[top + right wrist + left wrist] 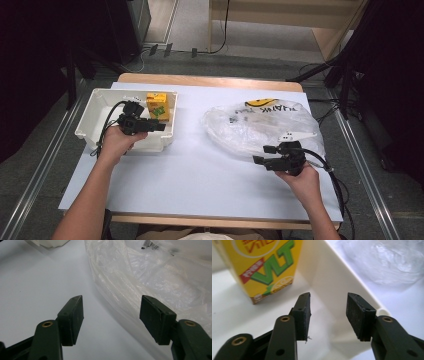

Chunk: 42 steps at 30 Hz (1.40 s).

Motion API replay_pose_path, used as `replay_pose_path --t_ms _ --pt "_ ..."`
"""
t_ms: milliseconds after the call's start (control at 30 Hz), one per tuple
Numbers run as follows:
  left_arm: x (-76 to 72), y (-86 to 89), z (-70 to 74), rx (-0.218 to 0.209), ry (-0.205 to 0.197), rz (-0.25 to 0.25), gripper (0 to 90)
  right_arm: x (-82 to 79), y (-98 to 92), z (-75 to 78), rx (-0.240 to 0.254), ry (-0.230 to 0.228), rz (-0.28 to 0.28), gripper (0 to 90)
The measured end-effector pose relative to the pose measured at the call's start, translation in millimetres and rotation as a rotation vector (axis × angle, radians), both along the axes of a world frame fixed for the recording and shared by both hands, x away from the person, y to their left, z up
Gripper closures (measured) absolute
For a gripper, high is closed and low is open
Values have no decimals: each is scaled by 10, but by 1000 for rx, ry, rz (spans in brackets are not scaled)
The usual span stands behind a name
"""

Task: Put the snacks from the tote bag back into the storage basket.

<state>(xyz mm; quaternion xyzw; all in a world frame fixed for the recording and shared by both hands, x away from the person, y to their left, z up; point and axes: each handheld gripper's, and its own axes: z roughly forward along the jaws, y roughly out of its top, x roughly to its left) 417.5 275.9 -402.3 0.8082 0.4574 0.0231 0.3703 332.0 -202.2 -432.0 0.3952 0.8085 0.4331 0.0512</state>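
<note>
The left gripper [161,127], fingers released, hung beside the juice carton [157,106] in the white bin [95,112] near the table's far left corner; the right gripper [264,154], fingers also released, likely must next reach into the plastic bag [250,125].

Overhead view; two close jaw-level views

Bright table, dark surrounds, bkgd soft.

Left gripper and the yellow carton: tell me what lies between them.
Nothing but bare bin floor lies between the open left gripper and the carton, as the left gripper view shows.
</note>
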Motion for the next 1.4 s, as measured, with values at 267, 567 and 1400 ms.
replay_pose_path --t_ms 267,567,1400 --pt "-124 -171 168 5 -30 -49 487 0 17 8 2 -2 10 366" --pt "-233 -334 263 -4 -33 -95 469 -24 43 20 8 2 21 366" --pt "-429 -804 264 -9 -57 -219 393 -54 114 11 -5 -12 56 360"
